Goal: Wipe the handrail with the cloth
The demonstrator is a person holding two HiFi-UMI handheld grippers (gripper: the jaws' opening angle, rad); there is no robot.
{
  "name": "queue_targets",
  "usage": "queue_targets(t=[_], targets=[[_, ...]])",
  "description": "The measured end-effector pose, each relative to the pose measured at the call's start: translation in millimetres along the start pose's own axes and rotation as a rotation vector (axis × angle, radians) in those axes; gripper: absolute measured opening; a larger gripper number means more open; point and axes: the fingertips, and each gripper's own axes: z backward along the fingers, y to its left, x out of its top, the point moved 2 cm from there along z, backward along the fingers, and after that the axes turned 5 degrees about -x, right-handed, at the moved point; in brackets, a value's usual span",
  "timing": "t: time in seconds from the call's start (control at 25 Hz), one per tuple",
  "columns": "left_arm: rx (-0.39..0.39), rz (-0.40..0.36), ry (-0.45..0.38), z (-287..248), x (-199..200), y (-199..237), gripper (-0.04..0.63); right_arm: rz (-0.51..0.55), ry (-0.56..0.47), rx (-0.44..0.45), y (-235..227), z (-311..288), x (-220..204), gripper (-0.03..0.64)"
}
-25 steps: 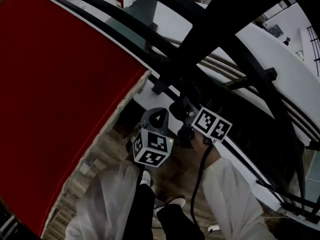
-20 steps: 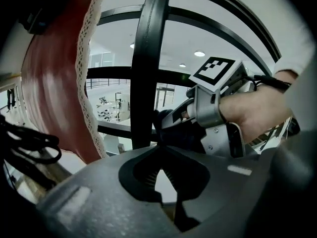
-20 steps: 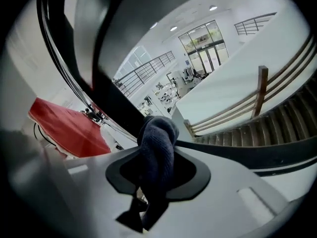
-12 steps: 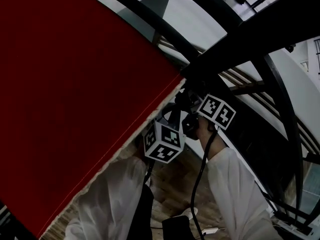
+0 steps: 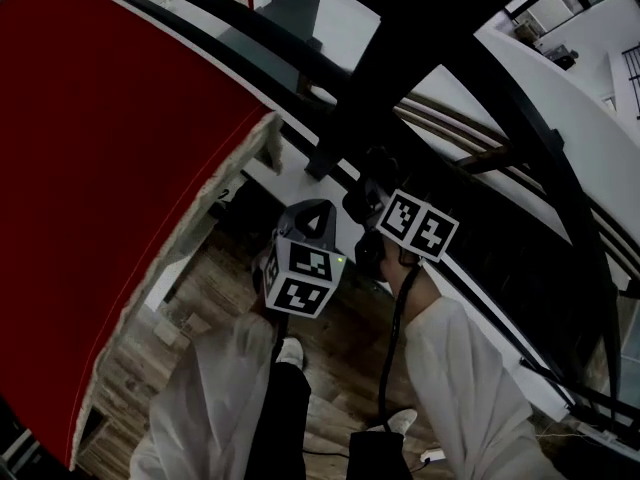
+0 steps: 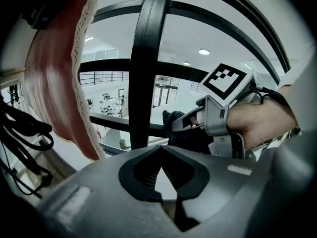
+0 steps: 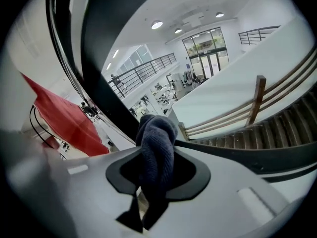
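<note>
The thick black handrail crosses the head view diagonally, and it also shows in the right gripper view as a black bar, the handrail. My right gripper sits just below it, shut on a dark blue-grey cloth that bunches up out of the jaws. In the left gripper view the cloth hangs dark in front of the right gripper. My left gripper is beside the right one, to its left. Its jaws are shut with nothing between them, behind a black baluster.
A big red banner with a lace edge hangs at left, close to the left gripper. Below are a wooden floor and the person's legs and shoes. Curved black rails and a staircase lie to the right.
The head view has swung. Half a second ago both grippers were higher, against the banner's edge; now they are lower and further left. The cloth stays in the right gripper.
</note>
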Motion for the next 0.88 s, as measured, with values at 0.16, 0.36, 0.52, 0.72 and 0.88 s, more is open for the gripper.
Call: queue_targets(t=[0.16,0.36,0.52,0.72,0.88], targets=[[-0.002,-0.004,0.004,-5.0,1.3,-24.6,0.003,-0.022,-0.007,-0.011,-33.0,19.7,1.0,0.103],[-0.044,-0.033,0.021,-14.4,-7.9,-60.5,0.003,-0.028,-0.018,-0.052,-78.1,42.8,-8.6,0.103],[-0.064,-0.077,0.032,-21.0,-9.2,-101.8,0.003,-0.03,-0.027,-0.064,-116.8,69.0,-14.8,0.103],[-0.082,-0.074,0.026,-30.2,-9.2,-152.7,0.003,-0.005,-0.043,-0.084,-163.6,97.8,-23.3,0.103],[-0.131,-0.077,0.053,-38.7,-12.9,-197.7,0.003,-0.017,-0.037,-0.11,-206.8,127.3,-33.9,0.103]])
